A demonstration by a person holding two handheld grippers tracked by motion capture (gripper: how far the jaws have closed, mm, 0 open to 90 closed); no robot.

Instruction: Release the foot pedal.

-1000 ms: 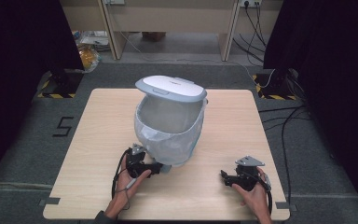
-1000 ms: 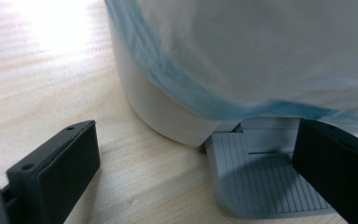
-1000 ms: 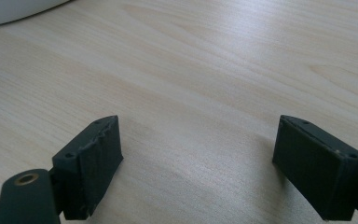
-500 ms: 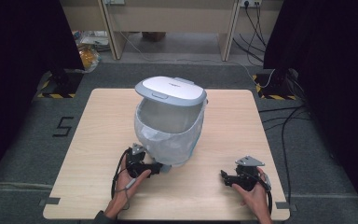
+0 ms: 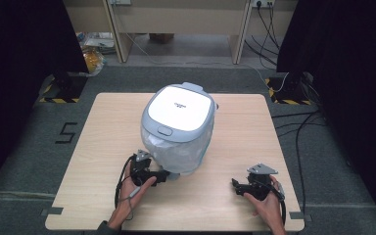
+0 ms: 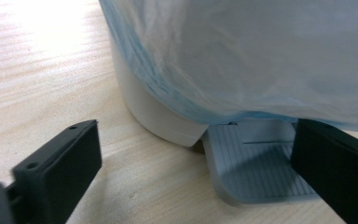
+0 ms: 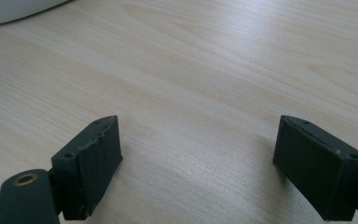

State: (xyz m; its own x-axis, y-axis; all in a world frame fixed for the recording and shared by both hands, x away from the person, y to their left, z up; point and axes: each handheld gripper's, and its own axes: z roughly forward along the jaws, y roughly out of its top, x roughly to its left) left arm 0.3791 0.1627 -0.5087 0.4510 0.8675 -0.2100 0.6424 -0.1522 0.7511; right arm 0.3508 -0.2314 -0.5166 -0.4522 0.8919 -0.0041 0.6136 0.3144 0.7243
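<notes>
**Bin lid down on the tabletop, pedal let go**

A pale wooden tabletop stands on grey carpet in a dim room, with cables trailing on the floor behind it. Near the middle of the tabletop, towards the person's side, sits the white, rounded plastic pedal bin.

A second ago the bin's grey-rimmed white lid was tipped up and the mouth gaped. Now the lid lies flat and shut over the rim. The ribbed grey foot pedal juts from the base of the bin, level with the wood.

The left tool lies low at that pedal. Its jaws have just been closing, yet they stand released, one on each side of the pedal without clamping it. The press on the pedal seems to be over, so the open-and-close cycle of the bin looks finished or nearly so.

A thin, pale blue translucent plastic liner bag is fitted in the bin. Its surplus spills out under the lid and drapes down the front wall almost to the pedal. With the lid down, whatever the liner holds is hidden.

Well apart to the right, the right tool rests over bare wood. Its jaws are spread and nothing is between them.
</notes>
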